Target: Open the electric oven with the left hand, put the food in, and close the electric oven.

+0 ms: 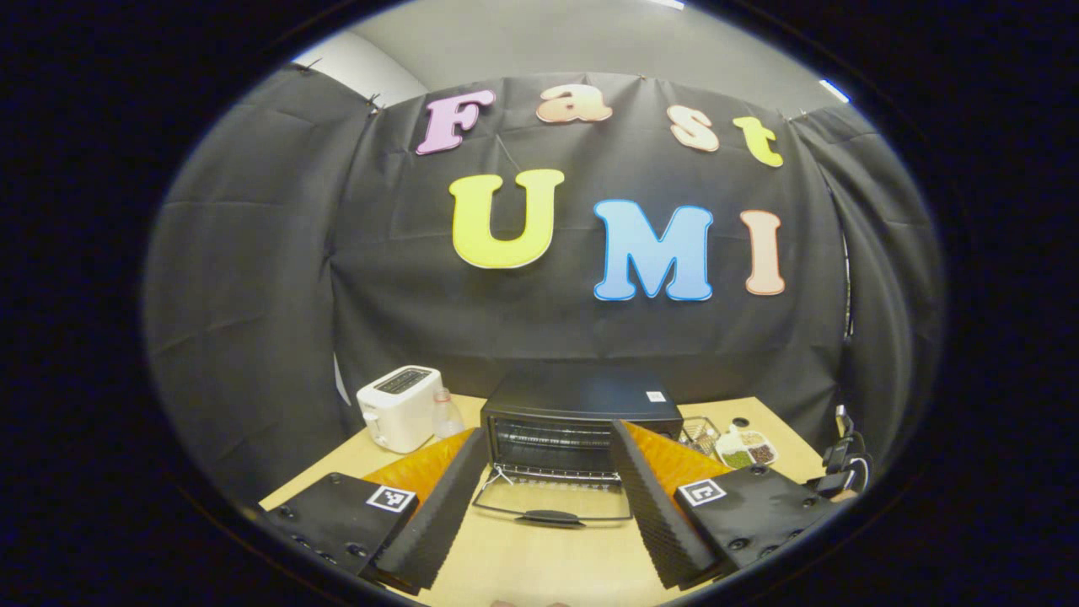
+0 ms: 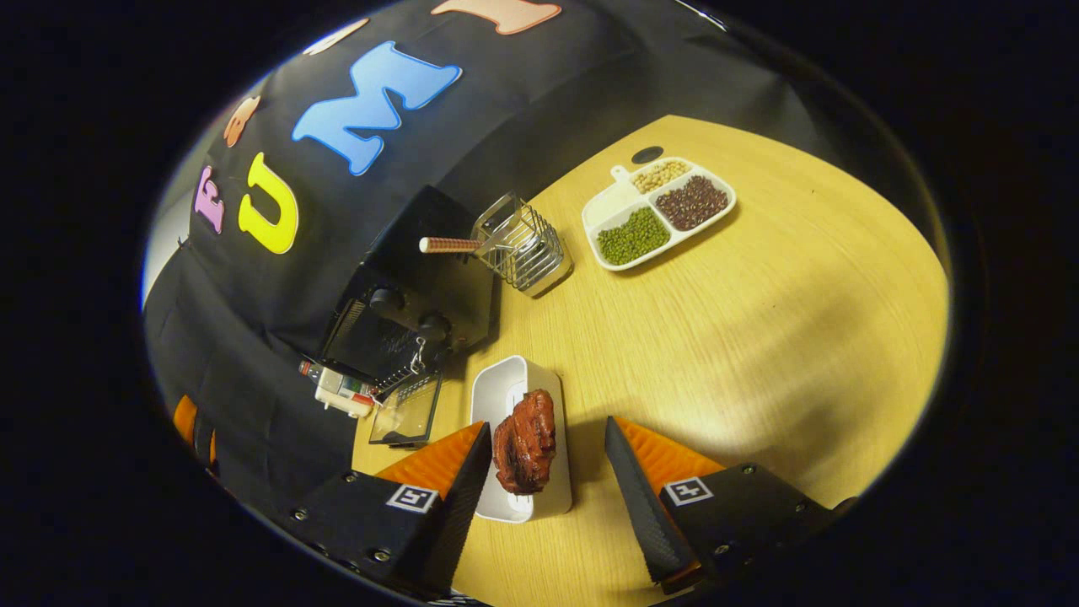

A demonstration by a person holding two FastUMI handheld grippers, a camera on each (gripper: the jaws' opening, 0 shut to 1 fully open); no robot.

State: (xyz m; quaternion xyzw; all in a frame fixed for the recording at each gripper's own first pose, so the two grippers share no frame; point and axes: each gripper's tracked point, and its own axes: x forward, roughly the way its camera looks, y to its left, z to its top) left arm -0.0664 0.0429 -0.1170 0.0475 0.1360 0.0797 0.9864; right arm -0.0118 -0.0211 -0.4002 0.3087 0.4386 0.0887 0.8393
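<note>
Standing at the back of the pale wooden table (image 1: 539,565), the boxy black electric oven (image 1: 582,417) has its glass door (image 1: 552,506) folded flat, wire rack visible inside. Glossy, lumpy reddish-brown meat (image 2: 524,438) lies on a white oblong plastic tray (image 2: 506,396) just in front of the oven. Around it sit a wire basket (image 2: 523,244), a white three-compartment dish of beans (image 2: 657,211) and a white toaster (image 1: 400,406). Both the left gripper (image 1: 544,497) and right gripper (image 2: 548,497) have their ribbed fingers spread apart, holding nothing.
</note>
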